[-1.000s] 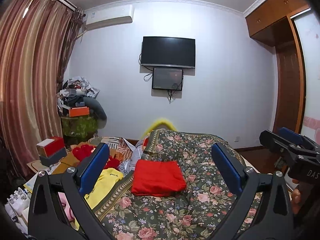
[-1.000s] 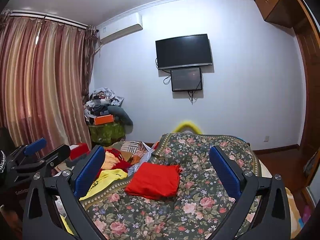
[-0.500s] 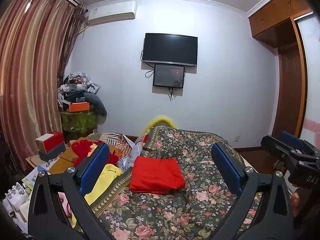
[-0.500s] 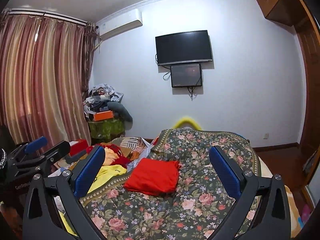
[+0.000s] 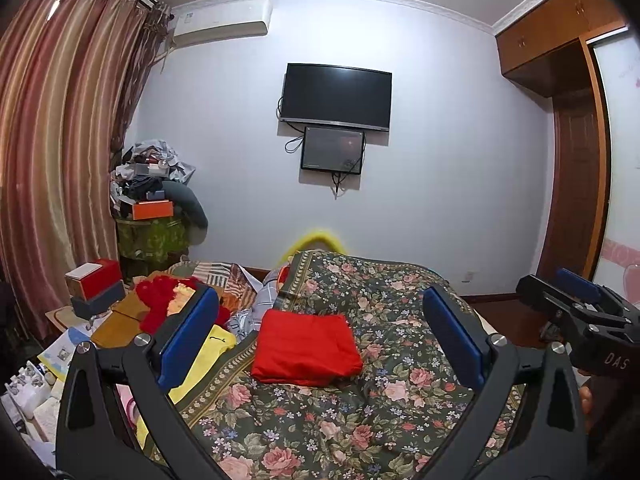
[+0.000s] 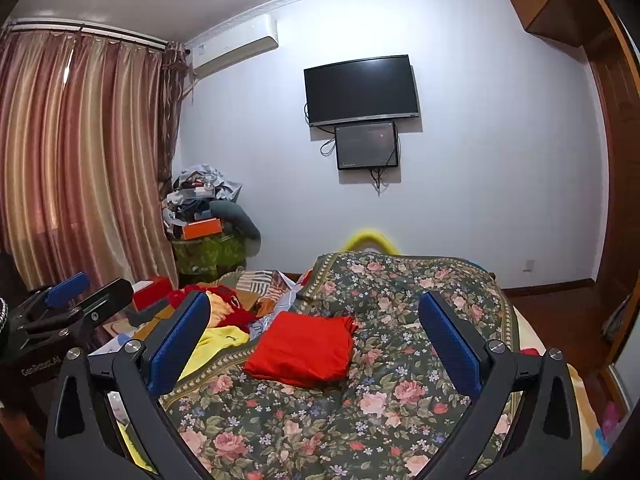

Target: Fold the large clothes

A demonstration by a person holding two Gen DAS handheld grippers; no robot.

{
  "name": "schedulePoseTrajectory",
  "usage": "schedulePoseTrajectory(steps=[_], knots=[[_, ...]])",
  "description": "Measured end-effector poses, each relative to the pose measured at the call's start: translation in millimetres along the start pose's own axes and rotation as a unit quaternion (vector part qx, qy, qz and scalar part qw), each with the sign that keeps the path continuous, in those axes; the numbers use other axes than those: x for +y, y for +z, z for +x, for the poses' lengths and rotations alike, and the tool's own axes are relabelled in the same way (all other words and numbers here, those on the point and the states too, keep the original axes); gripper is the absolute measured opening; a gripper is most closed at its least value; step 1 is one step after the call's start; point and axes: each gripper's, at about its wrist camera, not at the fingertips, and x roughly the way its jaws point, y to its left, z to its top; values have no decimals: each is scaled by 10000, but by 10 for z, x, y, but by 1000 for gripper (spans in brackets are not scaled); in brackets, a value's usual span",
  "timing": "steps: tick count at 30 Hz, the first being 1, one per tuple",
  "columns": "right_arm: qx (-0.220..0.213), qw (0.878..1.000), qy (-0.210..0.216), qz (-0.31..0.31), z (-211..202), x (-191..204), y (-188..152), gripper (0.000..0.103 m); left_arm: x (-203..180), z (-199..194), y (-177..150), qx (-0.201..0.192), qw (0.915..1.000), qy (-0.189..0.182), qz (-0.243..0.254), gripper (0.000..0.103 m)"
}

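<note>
From the left wrist view, the left gripper (image 5: 320, 332) hangs above the bed with its blue-padded fingers (image 5: 188, 338) spread wide and nothing between them. Framed in the gap, beyond the fingertips and apart from them, the folded red garment (image 5: 306, 347) lies as a neat rectangle on the floral bedspread (image 5: 400, 384); it looks finished and set aside, so holding both tools raised and clear of it would suit a pause between garments. Outside the left finger sits a heap of unfolded clothes (image 5: 208, 300) beside the bed, with a yellow garment (image 5: 200, 364) draped just behind that finger, probably the stock still to be folded. Outside the right finger, the right gripper (image 5: 576, 312) pokes in at the frame edge, lifted off the bed. From the right wrist view, the right gripper (image 6: 314, 330) likewise has its blue pads (image 6: 450, 346) held far apart and empty. The folded red garment (image 6: 302, 349) lies between the fingers and ahead of them, its folded edges squared on the floral bedspread (image 6: 400, 392). The yellow garment (image 6: 218, 340) and the heap of unfolded clothes (image 6: 236, 300) lie behind and outside the left finger. Farther out on that side the left gripper (image 6: 68, 300) shows, also raised; this view does not show its jaws clearly.
</note>
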Motion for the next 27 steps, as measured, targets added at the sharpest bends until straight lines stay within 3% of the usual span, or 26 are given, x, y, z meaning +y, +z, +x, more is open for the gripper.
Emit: schedulePoseTrajectory(steps=[27], knots=[[38, 9999, -33, 90, 22, 5, -13, 103, -48, 11, -32, 148, 9997, -182, 101, 102]])
